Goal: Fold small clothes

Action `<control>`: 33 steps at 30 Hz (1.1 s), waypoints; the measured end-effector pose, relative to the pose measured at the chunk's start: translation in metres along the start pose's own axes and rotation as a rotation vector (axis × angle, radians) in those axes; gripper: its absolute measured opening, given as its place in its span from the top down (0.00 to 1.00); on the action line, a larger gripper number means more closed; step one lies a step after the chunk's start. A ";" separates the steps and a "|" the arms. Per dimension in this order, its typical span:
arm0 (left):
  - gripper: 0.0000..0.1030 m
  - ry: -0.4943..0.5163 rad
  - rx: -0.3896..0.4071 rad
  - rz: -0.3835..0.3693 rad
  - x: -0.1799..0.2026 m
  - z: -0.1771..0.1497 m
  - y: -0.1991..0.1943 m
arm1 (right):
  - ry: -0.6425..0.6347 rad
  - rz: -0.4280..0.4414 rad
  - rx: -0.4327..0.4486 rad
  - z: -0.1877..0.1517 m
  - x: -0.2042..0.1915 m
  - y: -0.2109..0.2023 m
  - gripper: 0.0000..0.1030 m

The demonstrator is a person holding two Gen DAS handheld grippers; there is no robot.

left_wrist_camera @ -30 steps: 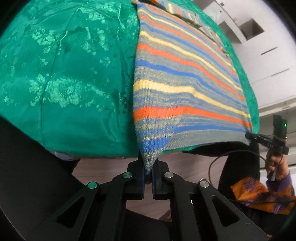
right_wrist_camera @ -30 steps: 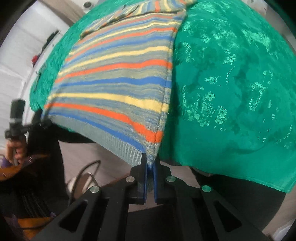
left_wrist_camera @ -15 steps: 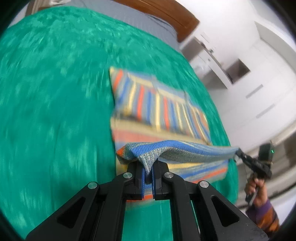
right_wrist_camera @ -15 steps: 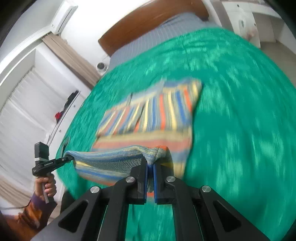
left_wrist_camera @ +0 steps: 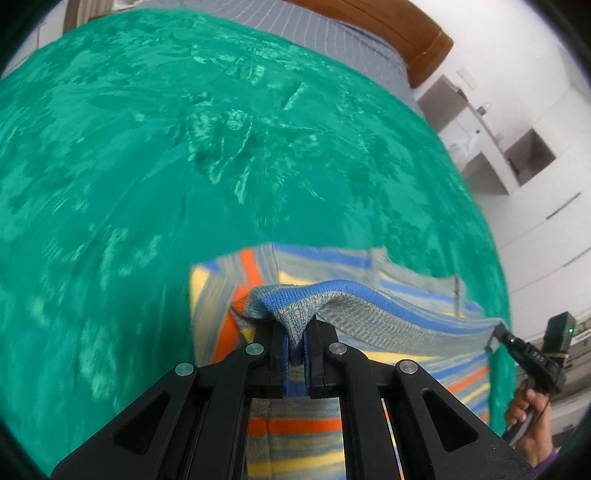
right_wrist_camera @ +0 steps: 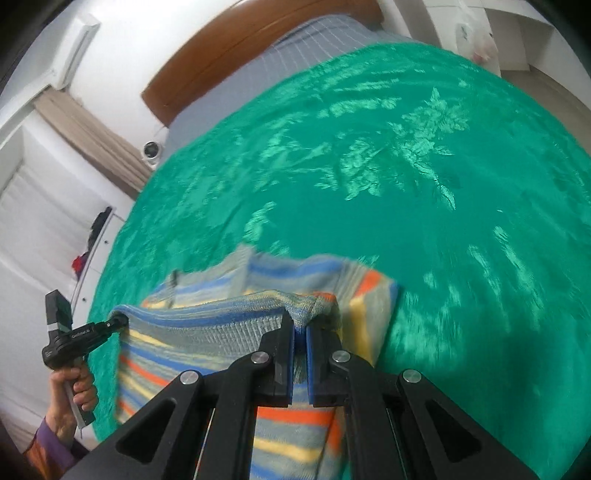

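Both hand-held grippers (left_wrist_camera: 295, 345) (right_wrist_camera: 300, 338) clamping striped sweater (left_wrist_camera: 369, 317)

Green-covered bed (left_wrist_camera: 184, 147), wooden headboard (right_wrist_camera: 229, 48), white walls (left_wrist_camera: 498, 37)

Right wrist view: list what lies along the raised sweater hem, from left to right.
Hand on the handle → left gripper pinching the hem's left corner → striped sweater hem stretched between → right gripper pinching its right corner → green bedspread.

Green floral bedspread (left_wrist_camera: 147, 184), brown wooden headboard (left_wrist_camera: 388, 33), white shelves (left_wrist_camera: 498, 155).
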State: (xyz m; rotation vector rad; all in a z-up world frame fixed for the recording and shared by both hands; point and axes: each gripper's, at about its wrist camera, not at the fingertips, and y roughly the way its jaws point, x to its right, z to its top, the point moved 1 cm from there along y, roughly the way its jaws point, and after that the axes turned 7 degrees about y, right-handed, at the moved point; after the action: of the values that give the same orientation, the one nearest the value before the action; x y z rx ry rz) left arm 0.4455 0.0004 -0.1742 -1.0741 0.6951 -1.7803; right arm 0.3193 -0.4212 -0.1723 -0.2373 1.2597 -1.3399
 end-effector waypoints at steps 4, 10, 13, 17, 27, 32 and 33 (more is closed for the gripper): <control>0.55 -0.091 0.041 0.014 -0.015 0.013 -0.006 | 0.113 0.006 0.055 0.013 0.018 0.009 0.71; 0.26 0.001 0.139 0.020 -0.011 0.001 -0.063 | 0.074 0.046 0.089 0.020 0.012 -0.029 0.59; 0.22 0.119 0.074 -0.037 0.009 -0.017 -0.066 | -0.057 0.060 -0.072 0.006 -0.015 -0.025 0.59; 0.20 0.257 -0.079 -0.072 0.041 -0.038 -0.033 | -0.166 0.001 -0.383 -0.017 -0.041 0.027 0.59; 0.20 0.202 -0.045 -0.021 0.028 -0.076 -0.055 | -0.135 0.110 0.010 0.011 -0.073 0.005 0.59; 0.31 0.253 -0.043 0.188 0.026 -0.142 -0.065 | -0.438 0.019 -0.190 -0.086 -0.073 -0.025 0.59; 0.30 0.201 -0.015 0.161 0.018 -0.152 -0.078 | -0.460 -0.005 -0.192 -0.104 -0.068 -0.034 0.59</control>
State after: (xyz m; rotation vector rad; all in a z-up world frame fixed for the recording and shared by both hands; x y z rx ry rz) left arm 0.2746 0.0184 -0.1750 -0.8312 0.8927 -1.7601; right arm 0.2372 -0.3250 -0.1511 -0.6457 0.9923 -1.0872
